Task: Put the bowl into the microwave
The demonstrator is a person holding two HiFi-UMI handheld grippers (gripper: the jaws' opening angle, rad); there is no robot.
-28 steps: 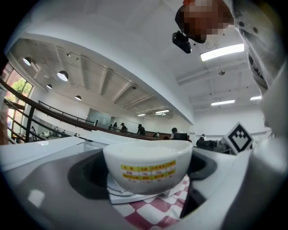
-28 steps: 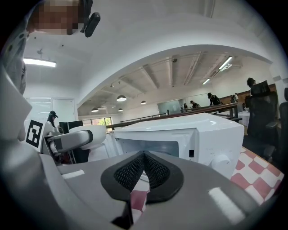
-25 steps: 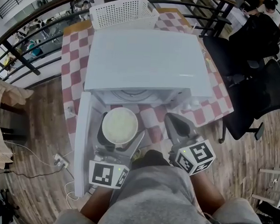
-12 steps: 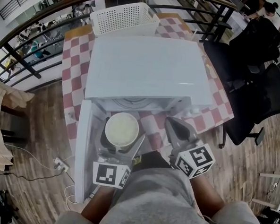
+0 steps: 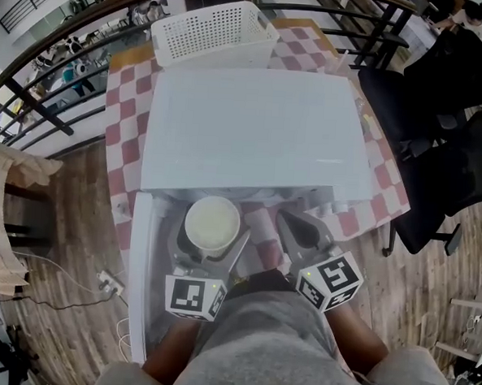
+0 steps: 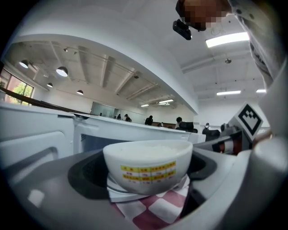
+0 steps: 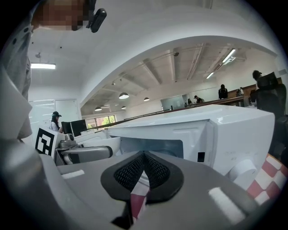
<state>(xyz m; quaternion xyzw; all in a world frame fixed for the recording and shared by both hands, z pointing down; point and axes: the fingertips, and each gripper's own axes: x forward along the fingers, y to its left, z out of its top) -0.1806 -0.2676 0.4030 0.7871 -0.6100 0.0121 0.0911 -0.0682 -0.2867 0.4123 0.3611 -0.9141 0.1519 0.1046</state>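
A white bowl [image 5: 212, 225] with a yellow label [image 6: 148, 167] is held between the jaws of my left gripper [image 5: 210, 236], shut on it, just in front of the white microwave [image 5: 253, 123]. The microwave's door [image 5: 141, 271] hangs open to the left; its cavity opening [image 6: 96, 143] shows behind the bowl. To the right, my right gripper [image 5: 297, 230] is shut with nothing in it; its black pads [image 7: 145, 173] meet. It points at the microwave's front [image 7: 180, 139].
A red-and-white checked cloth [image 5: 259, 223] covers the table. A white lattice basket [image 5: 212, 25] stands behind the microwave. Black office chairs [image 5: 439, 143] are at the right, a railing [image 5: 53, 62] at the back left. The microwave's knob [image 7: 240, 173] is at the right.
The bowl in my left gripper has moved a little toward the microwave opening. The right gripper has come forward slightly with it.
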